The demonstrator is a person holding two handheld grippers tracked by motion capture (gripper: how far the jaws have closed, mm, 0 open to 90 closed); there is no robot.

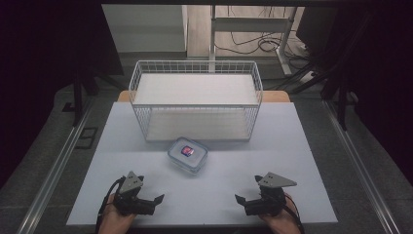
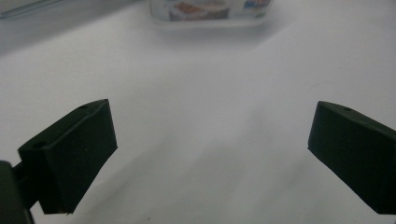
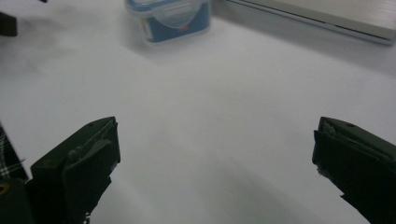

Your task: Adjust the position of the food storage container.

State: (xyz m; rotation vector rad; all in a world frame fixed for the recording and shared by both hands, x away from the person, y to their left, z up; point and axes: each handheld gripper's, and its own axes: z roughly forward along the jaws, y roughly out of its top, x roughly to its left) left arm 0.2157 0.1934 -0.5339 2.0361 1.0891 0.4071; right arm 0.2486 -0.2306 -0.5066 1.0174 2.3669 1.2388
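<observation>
Pretty dim room overall, with black curtains or panels (image 1: 44, 44) closing in both sides and the only bright patch being the pale floor (image 1: 146, 29) straight ahead. The white table (image 1: 302, 146) sits on dark grey carpet (image 1: 44, 146), with a metal rail (image 1: 53, 170) running along the floor on the left and another on the right. Further back there's a white desk frame (image 1: 248, 24) with a bunch of cables (image 1: 253, 44) tangled on the wood floor under it.

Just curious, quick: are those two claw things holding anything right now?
Left gripper: open, holding nothing.
Right gripper: open, holding nothing.
</observation>
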